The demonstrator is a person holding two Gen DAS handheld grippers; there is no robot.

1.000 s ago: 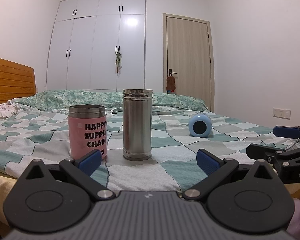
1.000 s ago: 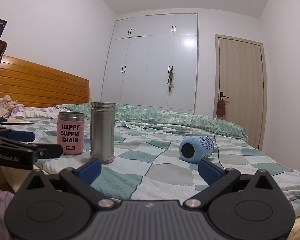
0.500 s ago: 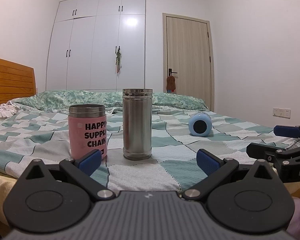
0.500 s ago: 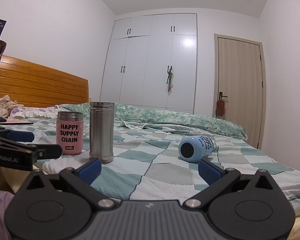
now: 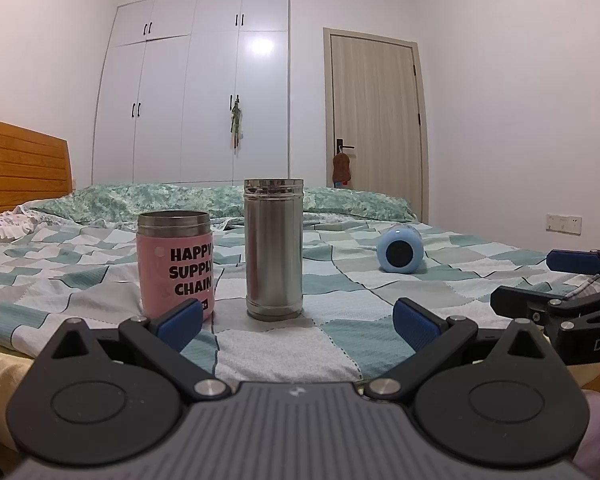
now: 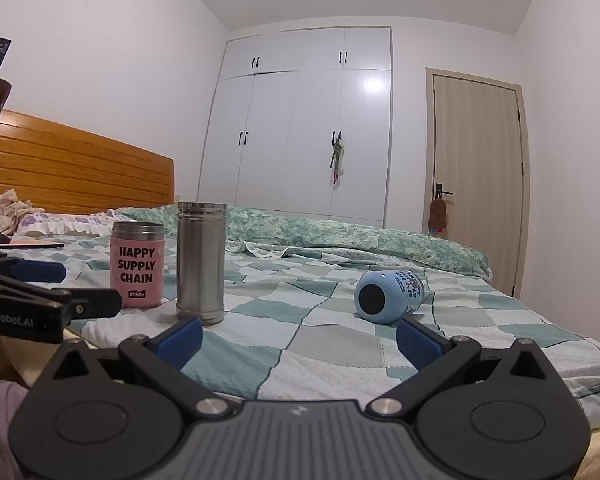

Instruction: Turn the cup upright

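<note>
Blue cup (image 6: 389, 297) lies sideways beyond spread jaws.

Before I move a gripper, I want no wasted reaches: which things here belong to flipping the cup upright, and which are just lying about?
For the job:
- blue cup, on its side on the bed
- right gripper, open, nearest it

Lying about:
- pink cup, already upright
- steel flask, already upright
- left gripper, open

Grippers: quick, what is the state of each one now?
Left gripper: open, holding nothing.
Right gripper: open, holding nothing.
</note>
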